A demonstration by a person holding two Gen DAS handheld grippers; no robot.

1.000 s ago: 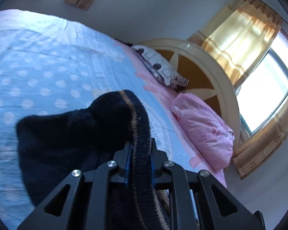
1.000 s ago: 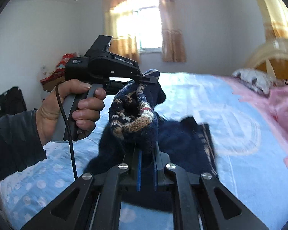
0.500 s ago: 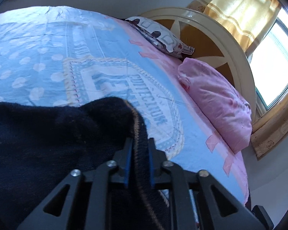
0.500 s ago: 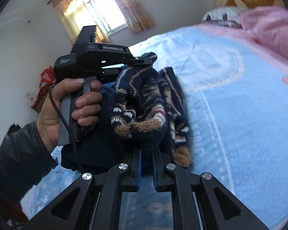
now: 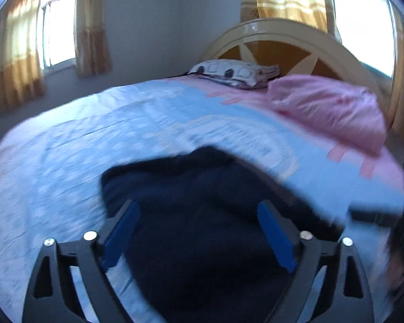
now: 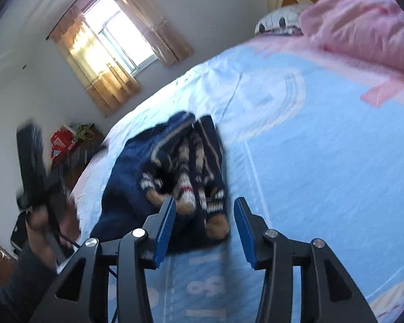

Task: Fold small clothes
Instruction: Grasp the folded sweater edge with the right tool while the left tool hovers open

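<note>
Both claws (just opening) released sweater point(image 6: 172, 167).

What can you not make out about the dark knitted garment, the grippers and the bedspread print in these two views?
- Left wrist view: the knitted garment is motion-blurred; its near part is cut off by the bottom edge.
- Right wrist view: the left gripper is a blur; its fingers cannot be seen.
- Right wrist view: the bedspread lettering is cut off by the right gripper.

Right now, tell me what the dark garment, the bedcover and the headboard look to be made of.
Dark garment: knitted, likely wool or acrylic; ribbed cuffs and banded patterns show.
Bedcover: thin woven cloth, probably cotton, matte, printed, lightly creased.
Headboard: seemingly wood, glossy cream frame around brown panels; could be painted board.
</note>
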